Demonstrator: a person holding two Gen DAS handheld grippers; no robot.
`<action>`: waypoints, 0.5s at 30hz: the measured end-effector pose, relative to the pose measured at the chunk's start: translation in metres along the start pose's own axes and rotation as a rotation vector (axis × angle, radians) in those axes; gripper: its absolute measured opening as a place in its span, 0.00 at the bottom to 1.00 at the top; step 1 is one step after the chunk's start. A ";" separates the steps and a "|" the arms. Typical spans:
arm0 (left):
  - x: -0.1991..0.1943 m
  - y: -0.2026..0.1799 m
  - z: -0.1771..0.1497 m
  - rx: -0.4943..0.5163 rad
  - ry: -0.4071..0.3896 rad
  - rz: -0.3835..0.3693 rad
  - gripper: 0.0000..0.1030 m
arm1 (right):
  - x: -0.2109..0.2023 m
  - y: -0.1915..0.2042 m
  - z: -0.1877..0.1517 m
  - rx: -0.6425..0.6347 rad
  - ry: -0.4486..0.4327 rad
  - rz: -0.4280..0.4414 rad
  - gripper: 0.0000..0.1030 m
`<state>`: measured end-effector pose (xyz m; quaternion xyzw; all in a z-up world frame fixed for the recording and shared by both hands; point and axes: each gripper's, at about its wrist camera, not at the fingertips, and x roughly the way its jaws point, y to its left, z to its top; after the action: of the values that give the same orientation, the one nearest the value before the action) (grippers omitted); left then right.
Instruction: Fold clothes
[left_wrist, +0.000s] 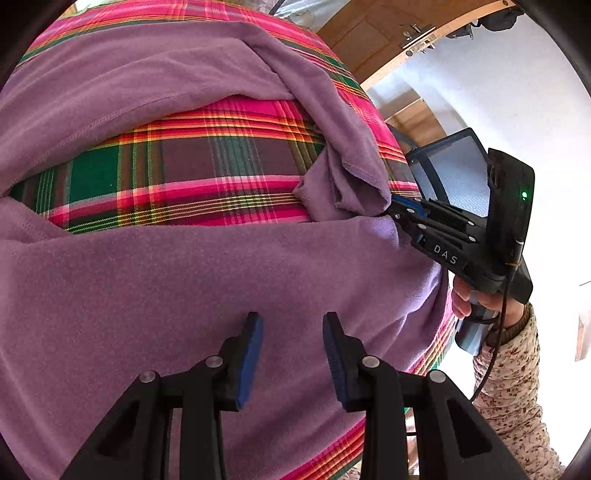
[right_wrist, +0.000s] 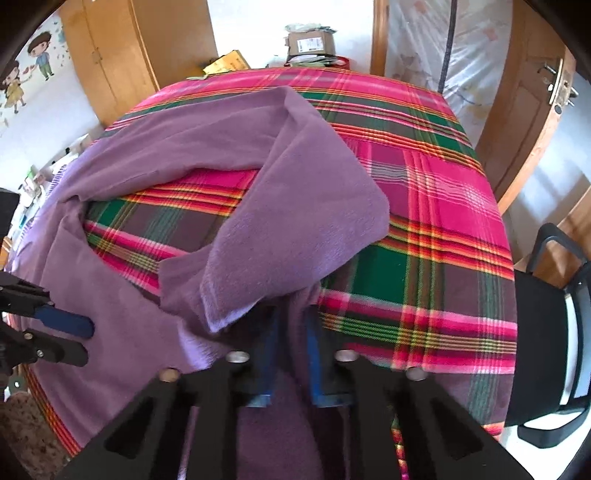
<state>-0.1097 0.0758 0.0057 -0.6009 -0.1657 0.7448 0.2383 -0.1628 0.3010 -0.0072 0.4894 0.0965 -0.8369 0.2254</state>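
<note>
Here our left gripper (left_wrist: 293, 354) hangs with jaws parted, empty, the purple garment (left_wrist: 221, 273) spread beneath on the plaid cloth (left_wrist: 207, 162). At three o'clock our right gripper (left_wrist: 397, 210) pinches a purple fold. Only the right wrist view shows the black chair (right_wrist: 546, 310) at four o'clock.

Right gripper (right_wrist: 290, 343) fingers (right_wrist: 267, 354) half buried under purple garment (right_wrist: 295, 221) fold
</note>
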 end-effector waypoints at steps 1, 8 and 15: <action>0.000 0.000 0.000 -0.003 -0.001 -0.002 0.34 | -0.001 0.001 -0.001 -0.002 -0.002 0.002 0.07; 0.002 0.001 0.000 -0.013 -0.002 -0.006 0.34 | -0.027 0.009 -0.011 -0.022 -0.103 -0.044 0.06; 0.003 -0.002 -0.001 0.001 0.001 0.005 0.34 | -0.059 -0.010 -0.027 0.065 -0.177 -0.089 0.06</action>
<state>-0.1086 0.0796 0.0038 -0.6015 -0.1639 0.7452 0.2368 -0.1218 0.3363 0.0296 0.4158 0.0704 -0.8888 0.1795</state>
